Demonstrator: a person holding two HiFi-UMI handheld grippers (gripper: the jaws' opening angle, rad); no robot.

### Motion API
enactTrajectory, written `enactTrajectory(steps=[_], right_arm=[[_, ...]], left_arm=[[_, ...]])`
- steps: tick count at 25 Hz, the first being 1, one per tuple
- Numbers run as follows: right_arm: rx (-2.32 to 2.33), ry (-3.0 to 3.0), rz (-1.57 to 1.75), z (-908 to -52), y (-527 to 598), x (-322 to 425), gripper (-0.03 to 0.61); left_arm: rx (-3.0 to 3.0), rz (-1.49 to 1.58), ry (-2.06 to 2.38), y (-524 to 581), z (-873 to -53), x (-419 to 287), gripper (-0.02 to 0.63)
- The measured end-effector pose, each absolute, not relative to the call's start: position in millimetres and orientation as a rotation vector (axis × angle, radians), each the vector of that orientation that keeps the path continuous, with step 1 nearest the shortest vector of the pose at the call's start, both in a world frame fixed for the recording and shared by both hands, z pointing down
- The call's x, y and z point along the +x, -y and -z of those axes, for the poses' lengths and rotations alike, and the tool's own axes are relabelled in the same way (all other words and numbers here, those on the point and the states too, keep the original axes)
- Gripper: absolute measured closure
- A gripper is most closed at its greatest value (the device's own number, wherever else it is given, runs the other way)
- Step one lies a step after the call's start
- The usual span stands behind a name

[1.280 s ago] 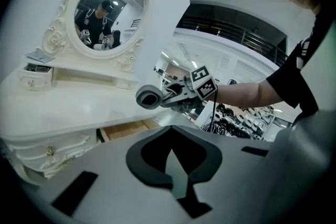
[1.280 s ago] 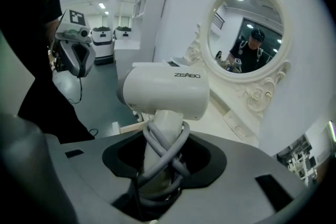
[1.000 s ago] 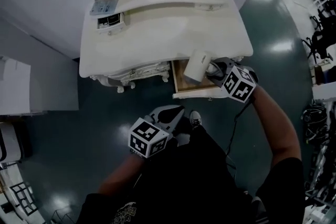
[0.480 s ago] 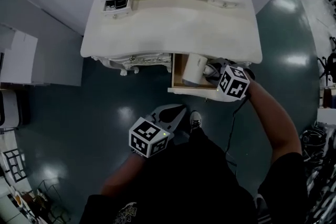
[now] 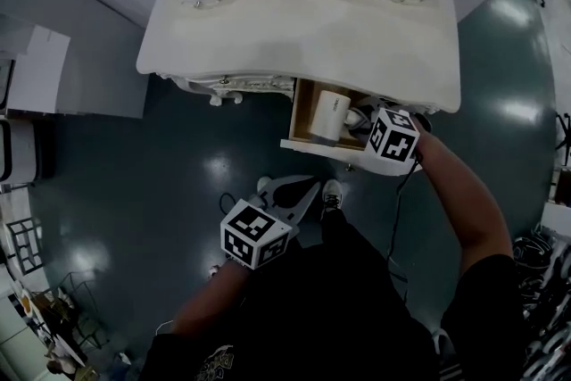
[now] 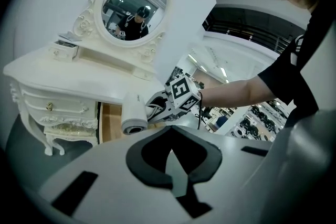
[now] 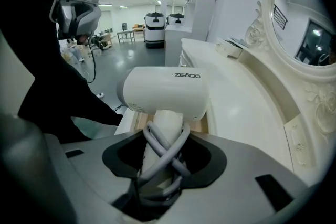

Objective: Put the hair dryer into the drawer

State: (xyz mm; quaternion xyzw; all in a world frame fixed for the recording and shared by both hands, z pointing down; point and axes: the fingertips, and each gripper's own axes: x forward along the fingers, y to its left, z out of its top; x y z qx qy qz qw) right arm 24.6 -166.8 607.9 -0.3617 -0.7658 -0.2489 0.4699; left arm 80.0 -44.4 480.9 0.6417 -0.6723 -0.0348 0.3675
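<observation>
White hair dryer (image 5: 332, 114) hangs over the open drawer (image 5: 305, 116) of the cream bench (image 5: 303, 31). Right tongs (image 5: 361, 122) grasp its cord-wrapped handle. Left tongs (image 5: 299, 192) are clenched on nothing, well apart from the drawer.

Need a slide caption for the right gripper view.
Right gripper grips white hair dryer by its cord-wrapped handle over the open drawer.

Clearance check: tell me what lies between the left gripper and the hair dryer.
Head view: only bare floor, then the open drawer's front edge, between the left gripper and the hair dryer.
</observation>
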Motion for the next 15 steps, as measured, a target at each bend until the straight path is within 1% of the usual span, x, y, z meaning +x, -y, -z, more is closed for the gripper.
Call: enactTrajectory(steps=[15], right_arm=[[-0.927, 1.798, 0.51, -676, 162, 12, 0.382]], left_arm=[[1.518, 0.113, 1.759, 31, -501, 82, 0.611]])
